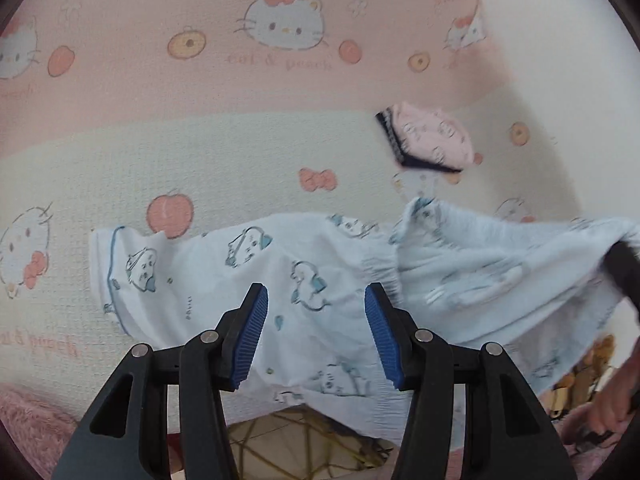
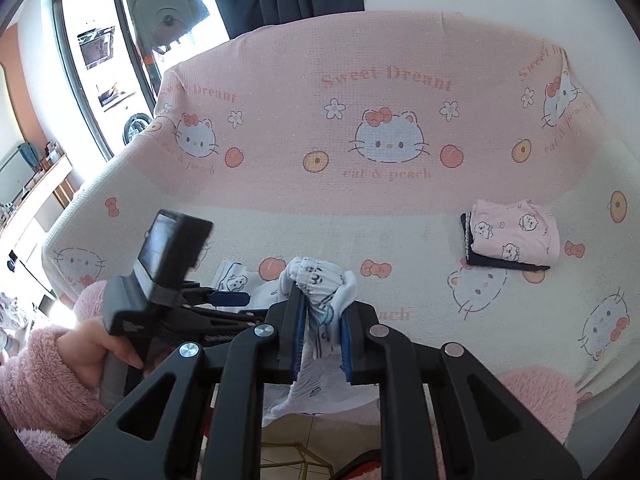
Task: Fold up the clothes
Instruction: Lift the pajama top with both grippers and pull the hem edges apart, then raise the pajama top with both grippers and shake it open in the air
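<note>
Draped over the whole sofa is a pink and cream blanket (image 2: 400, 216) printed with cats and peaches, and it is used as the folding surface; every place below is given from it. On its cream seat part, towards the right end as seen from the right wrist, a stack of folded clothes (image 2: 512, 236) has been set down, pink on top of dark, presumably kept apart so that finished pieces stay clear of the working area.

Along the front edge of the blanket the white printed garment (image 1: 280, 280) is spread, one end lying flat on the seat and the other end lifted off it. That raised end, apparently an elastic waistband, is pinched between the right tongs (image 2: 322, 332), which are closed almost fully on the bunched cloth, so that the piece can be drawn up and laid over itself. The far corner in the left wrist view is blurred, so how it lies cannot be told.

The left tongs (image 1: 316, 320) are held wide apart above the flat middle of the garment, with nothing gripped, seemingly placed to take the next hold.
</note>
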Motion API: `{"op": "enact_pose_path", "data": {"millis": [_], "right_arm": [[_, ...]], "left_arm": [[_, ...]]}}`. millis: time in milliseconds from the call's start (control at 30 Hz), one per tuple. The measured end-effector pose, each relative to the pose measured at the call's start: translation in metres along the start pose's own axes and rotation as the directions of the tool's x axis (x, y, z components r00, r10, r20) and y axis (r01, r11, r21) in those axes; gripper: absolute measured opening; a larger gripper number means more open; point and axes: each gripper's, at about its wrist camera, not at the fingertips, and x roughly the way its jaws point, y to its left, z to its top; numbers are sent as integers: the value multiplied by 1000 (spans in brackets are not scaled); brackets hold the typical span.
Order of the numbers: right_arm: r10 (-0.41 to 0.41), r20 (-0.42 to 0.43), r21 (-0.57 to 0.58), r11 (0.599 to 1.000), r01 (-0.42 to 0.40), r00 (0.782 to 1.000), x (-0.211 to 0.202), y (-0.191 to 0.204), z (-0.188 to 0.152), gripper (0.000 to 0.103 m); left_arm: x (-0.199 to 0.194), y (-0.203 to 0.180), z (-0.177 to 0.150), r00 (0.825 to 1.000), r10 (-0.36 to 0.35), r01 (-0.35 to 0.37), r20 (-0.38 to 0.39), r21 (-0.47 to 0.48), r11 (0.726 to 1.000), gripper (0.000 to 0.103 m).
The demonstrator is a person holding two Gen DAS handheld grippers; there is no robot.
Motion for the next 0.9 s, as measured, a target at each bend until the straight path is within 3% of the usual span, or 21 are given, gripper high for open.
{"op": "enact_pose_path", "data": {"millis": [33, 100, 233, 267, 300, 333, 467, 567, 633, 733, 800, 900], "right_arm": [[0, 1, -13, 1000, 0, 1000, -1, 2, 1, 14], [18, 4, -41, 999, -17, 1000, -1, 8, 2, 14], [76, 5, -88, 993, -76, 997, -3, 21, 3, 15], [83, 4, -97, 992, -82, 997, -4, 24, 3, 15], [85, 0, -100, 991, -84, 996, -3, 25, 1, 16], [85, -4, -102, 991, -85, 996, -2, 26, 0, 16], [75, -52, -62, 995, -79, 996, 7, 15, -10, 16], [59, -106, -43, 997, -63, 993, 20, 7, -19, 16], [61, -140, -27, 997, -66, 988, 31, 2, -24, 16], [68, -194, -21, 997, -73, 979, 49, 0, -30, 18], [84, -226, -16, 996, -89, 971, 63, 2, -35, 19], [132, -280, 6, 991, -136, 951, 85, 5, -42, 25]], "left_arm": [[-6, -5, 3, 999, -30, 30, 19, 22, 999, 53], [-7, -16, 7, 999, -25, 22, 33, 85, 996, 53], [31, -31, 8, 993, 112, -101, -50, 183, 978, 52], [42, -29, 8, 983, 176, -162, -58, 190, 968, 45], [49, -26, 7, 971, 230, -215, -64, 189, 958, 10], [52, -20, 7, 964, 260, -247, -62, 173, 954, 4], [18, -2, 16, 969, 243, -245, 34, 77, 967, 4], [-38, 2, 31, 973, 173, -181, 155, 35, 983, 4], [-78, 2, 37, 960, 137, -145, 246, 14, 989, 4], [-133, -2, 40, 925, 99, -108, 368, 3, 994, 4], [-156, -7, 39, 909, 78, -89, 409, 8, 996, 4], [-171, -15, 35, 901, 62, -79, 429, 23, 997, 4]]}}
